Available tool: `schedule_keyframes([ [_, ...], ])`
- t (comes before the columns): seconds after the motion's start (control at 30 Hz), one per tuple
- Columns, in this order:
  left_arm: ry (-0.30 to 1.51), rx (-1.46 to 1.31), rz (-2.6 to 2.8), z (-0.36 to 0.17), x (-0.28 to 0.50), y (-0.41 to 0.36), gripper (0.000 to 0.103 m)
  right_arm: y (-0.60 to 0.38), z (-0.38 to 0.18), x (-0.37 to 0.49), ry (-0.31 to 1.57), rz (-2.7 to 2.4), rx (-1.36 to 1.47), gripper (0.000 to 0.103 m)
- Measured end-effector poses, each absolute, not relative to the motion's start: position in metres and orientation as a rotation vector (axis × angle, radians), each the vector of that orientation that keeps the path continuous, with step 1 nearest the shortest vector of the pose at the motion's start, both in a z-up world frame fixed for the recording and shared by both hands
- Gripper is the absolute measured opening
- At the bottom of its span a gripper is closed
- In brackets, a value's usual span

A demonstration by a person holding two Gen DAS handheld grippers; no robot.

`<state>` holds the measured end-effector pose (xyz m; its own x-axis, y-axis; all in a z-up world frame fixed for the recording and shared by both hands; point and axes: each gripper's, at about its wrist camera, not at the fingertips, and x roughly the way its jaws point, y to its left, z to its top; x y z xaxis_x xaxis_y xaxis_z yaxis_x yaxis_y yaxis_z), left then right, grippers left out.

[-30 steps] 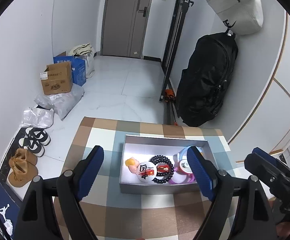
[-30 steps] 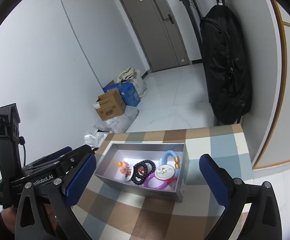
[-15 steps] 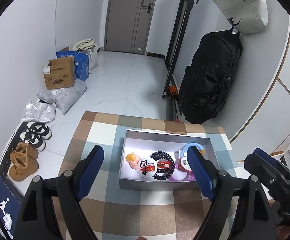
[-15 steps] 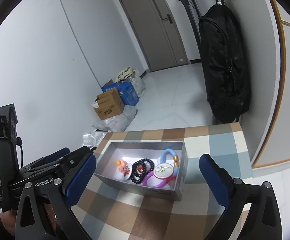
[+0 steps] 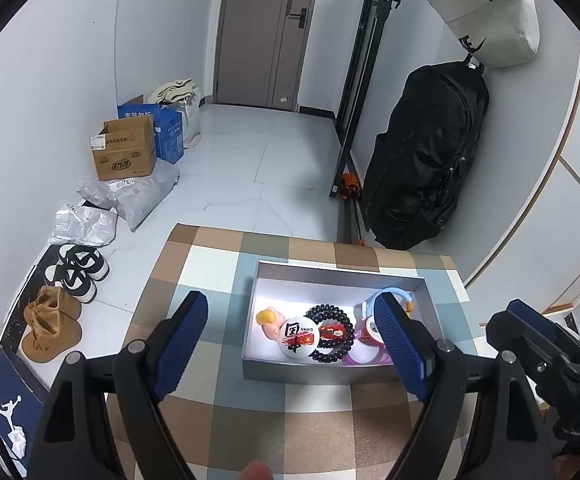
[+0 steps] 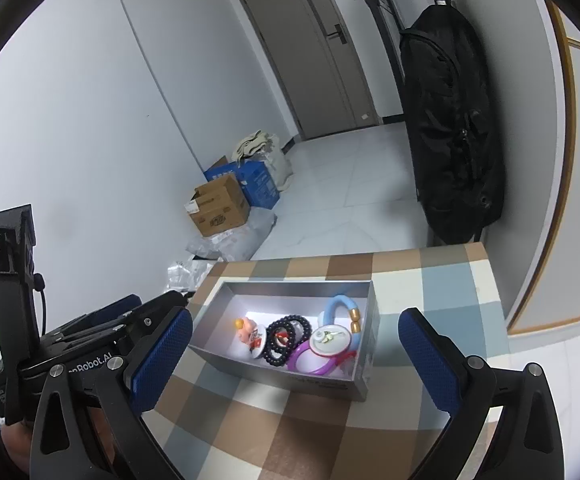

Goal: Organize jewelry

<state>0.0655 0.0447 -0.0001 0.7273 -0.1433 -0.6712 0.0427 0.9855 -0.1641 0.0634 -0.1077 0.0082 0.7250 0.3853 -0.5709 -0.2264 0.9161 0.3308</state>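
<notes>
A grey open box (image 5: 273,372) (image 6: 326,383) stands on the checked tablecloth (image 5: 217,276). Inside lie a black bead bracelet (image 5: 332,322) (image 6: 279,330), a round white badge (image 5: 298,337), a small pink and orange figure (image 5: 267,319) (image 6: 243,326), a blue bangle (image 5: 400,294) (image 6: 340,306), a purple ring (image 6: 310,364) and a white round piece (image 6: 330,340). My left gripper (image 5: 292,346) is open and empty above the box's near side. My right gripper (image 6: 296,364) is open and empty, held over the box from the right.
The table's far edge drops to a white tiled floor. Cardboard boxes (image 5: 123,154), plastic bags (image 5: 141,196) and shoes (image 5: 77,268) lie at the left wall. A black bag (image 5: 422,156) hangs at the right. The other gripper shows at each view's side (image 5: 550,368) (image 6: 49,344).
Both grippers have risen and pulled back a little, so the box looks slightly smaller and farther. The items in the box have not moved.
</notes>
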Motion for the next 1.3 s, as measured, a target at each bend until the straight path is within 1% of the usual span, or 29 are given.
schedule_keyframes([
  [0.73, 0.746, -0.120, -0.117, -0.002, 0.064, 0.038, 0.082, -0.110, 0.005, 0.065, 0.701, 0.328, 0.264, 0.103],
  [1.2, 0.685, -0.084, -0.089, 0.003, 0.056, 0.035, 0.082, -0.110, 0.004, 0.066, 0.717, 0.317, 0.269, 0.103],
  [1.3, 0.695, -0.093, -0.114, 0.003, 0.058, 0.035, 0.082, -0.112, 0.004, 0.066, 0.717, 0.314, 0.272, 0.103],
])
